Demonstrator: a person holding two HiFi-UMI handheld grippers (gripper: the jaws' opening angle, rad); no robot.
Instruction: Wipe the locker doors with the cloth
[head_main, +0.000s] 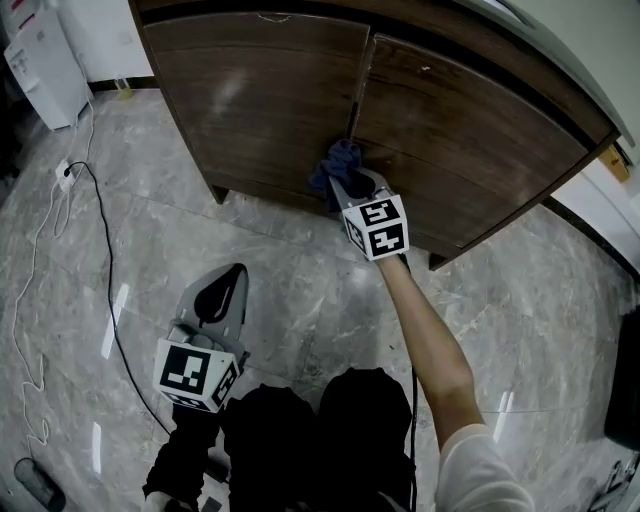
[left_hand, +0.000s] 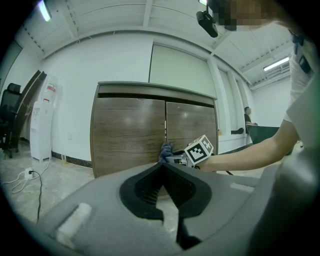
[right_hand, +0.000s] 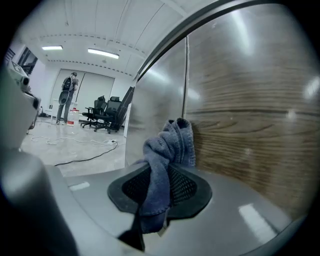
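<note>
At centre of the head view, we find the right gripper (head_main: 352, 187) clamped on the cloth (head_main: 335, 165), pressed to the doors (head_main: 260, 100) at their seam, left gripper (head_main: 222, 297) closed and empty at lower left; we advise firm, even pressure and overlapping strokes.

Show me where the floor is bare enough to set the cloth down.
Bare floor lies between the locker, the left gripper and the arm behind the right gripper. More lies right of that arm, below the locker. Crowded: the left side, where a cable snakes.
</note>
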